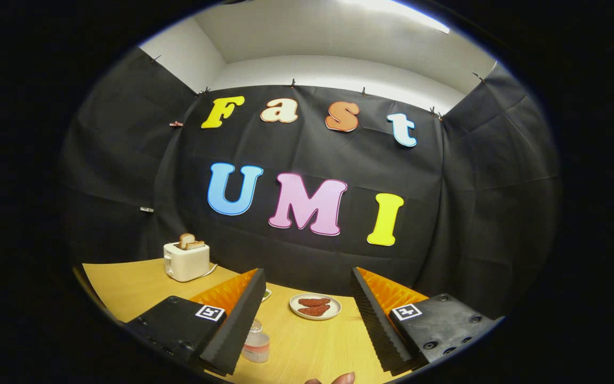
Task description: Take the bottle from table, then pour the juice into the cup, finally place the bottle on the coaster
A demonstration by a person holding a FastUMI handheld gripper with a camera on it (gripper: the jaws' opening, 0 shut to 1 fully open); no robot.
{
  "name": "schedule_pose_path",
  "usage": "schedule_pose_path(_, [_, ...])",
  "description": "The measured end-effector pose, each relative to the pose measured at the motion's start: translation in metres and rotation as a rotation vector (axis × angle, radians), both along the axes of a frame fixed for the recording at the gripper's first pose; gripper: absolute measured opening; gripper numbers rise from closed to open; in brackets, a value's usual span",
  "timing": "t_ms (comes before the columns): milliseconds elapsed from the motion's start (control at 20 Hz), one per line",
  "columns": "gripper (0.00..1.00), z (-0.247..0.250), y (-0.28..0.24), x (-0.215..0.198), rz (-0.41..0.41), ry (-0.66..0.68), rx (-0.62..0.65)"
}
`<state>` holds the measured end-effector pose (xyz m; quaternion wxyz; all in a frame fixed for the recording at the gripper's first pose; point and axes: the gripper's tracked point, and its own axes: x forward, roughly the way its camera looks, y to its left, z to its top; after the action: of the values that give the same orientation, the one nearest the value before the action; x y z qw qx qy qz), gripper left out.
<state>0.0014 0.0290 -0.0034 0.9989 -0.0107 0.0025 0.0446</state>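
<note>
- A white toaster [186, 261] holding bread slices stands far left on the wooden table [307, 346]
- The small bottle [257, 342] of pink juice sits beside the left finger [235, 325]
- A plate [315, 306] of sausages lies beyond
- The gripper [307, 328] is spread wide, holding nothing
- Best lower and centre it around the bottle before closing

Black claw [307, 314] with orange-backed ribbed pads [235, 330], square tags, perhaps screws
</note>
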Motion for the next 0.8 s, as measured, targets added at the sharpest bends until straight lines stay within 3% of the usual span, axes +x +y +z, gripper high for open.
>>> schedule_pose_path(500, [0.97,-0.016,0.023,0.005,0.05,0.005,0.042])
schedule_pose_path(800, [0.97,-0.066,0.043,0.008,0.096,0.033,0.064])
